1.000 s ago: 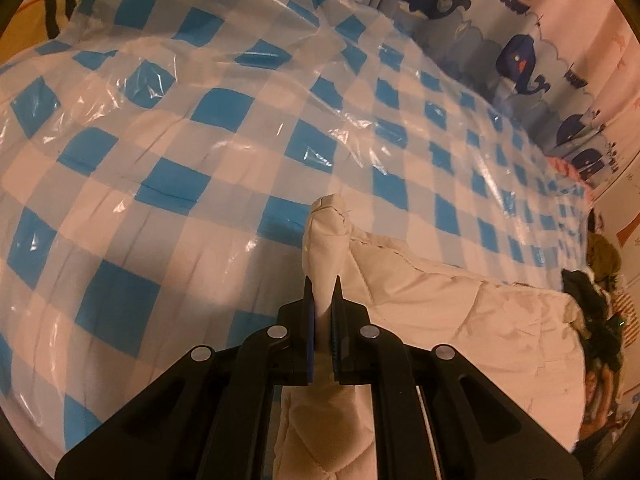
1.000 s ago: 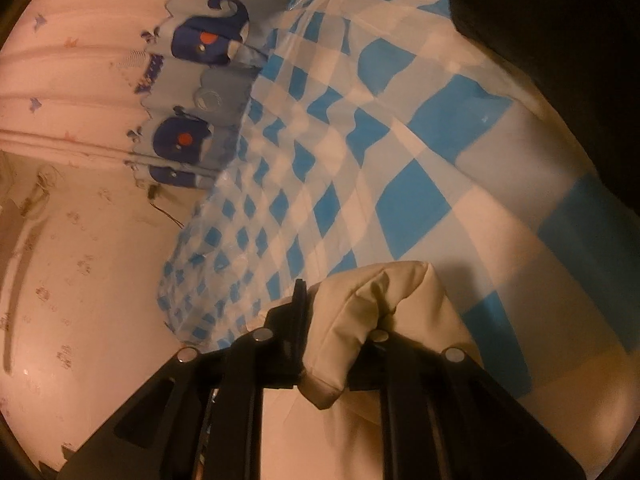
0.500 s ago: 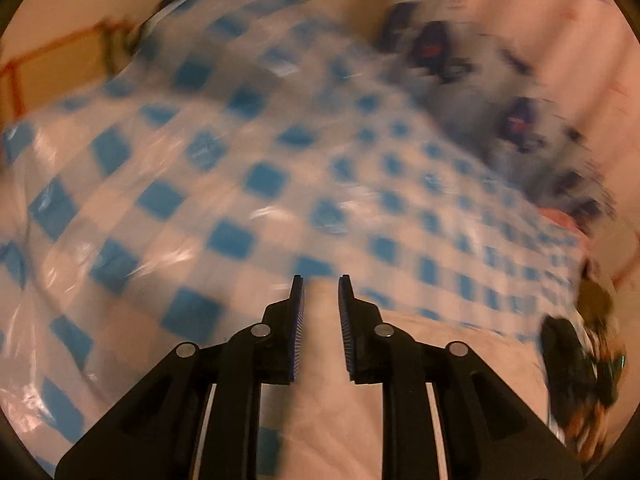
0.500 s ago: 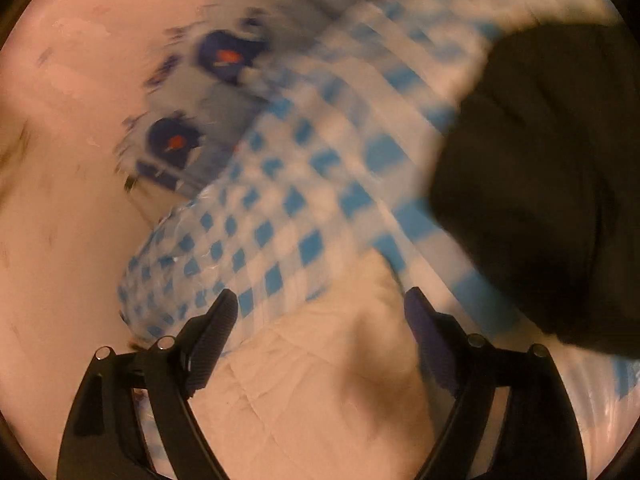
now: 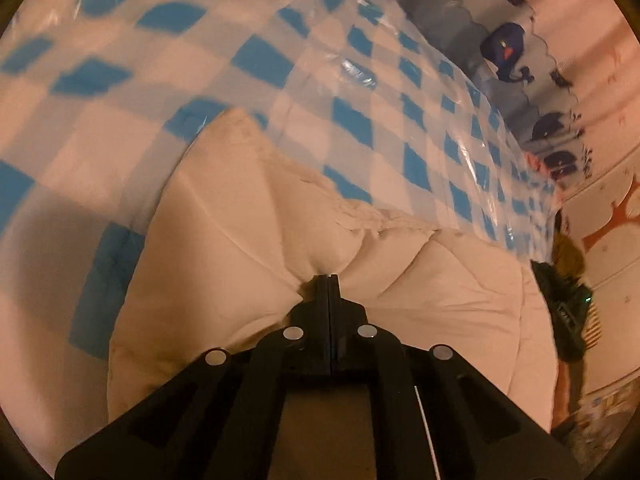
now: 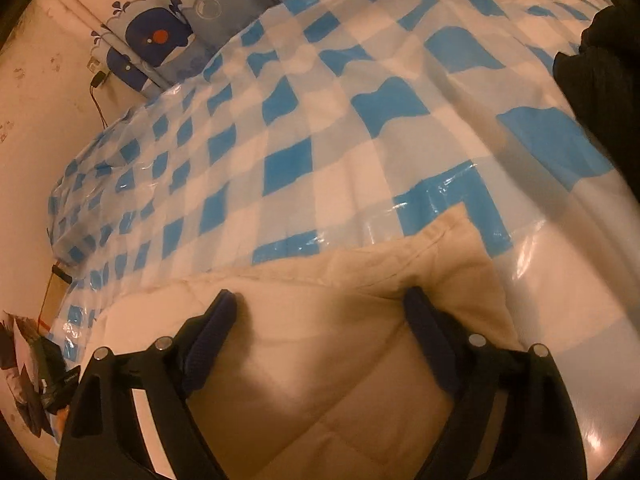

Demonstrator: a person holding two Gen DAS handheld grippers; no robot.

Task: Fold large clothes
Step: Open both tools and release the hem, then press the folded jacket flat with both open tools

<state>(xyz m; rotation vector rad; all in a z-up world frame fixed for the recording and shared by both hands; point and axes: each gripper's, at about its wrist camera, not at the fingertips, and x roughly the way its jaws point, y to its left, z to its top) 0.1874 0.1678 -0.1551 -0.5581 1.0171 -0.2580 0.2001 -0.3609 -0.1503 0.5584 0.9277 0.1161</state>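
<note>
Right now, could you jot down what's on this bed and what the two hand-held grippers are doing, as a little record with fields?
surface: blue-and-white checked plastic sheet over the bed
garment: cream quilted garment, lying on the sheet
left hand-held gripper: shut, tips pressed into a pucker of the garment; whether it pinches cloth is unclear
right hand-held gripper: open, jaws wide above the garment's edge
backdrop: whale-print fabric
</note>
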